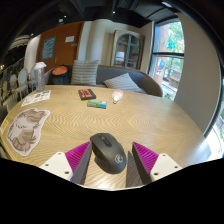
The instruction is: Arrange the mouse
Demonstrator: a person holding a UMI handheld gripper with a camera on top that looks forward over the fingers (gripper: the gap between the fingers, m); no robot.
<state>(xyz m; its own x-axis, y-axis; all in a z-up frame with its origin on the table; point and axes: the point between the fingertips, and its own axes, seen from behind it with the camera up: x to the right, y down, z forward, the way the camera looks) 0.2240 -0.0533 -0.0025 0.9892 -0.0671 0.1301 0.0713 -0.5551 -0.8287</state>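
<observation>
A dark grey computer mouse [108, 152] lies on the round wooden table [150, 120], near its front edge. It stands between the two fingers of my gripper [111, 156], its front end pointing away from me. The magenta pads [78, 155] flank it on both sides, close to its sides, with a thin gap on the right. The gripper is open and the mouse rests on the table top.
A printed sheet [28, 128] lies on the table's left side, with another paper [36, 97] beyond it. A brown book [87, 94], a small teal item [97, 103] and a white object [117, 96] lie at the far side. A sofa with cushions [120, 82] stands behind.
</observation>
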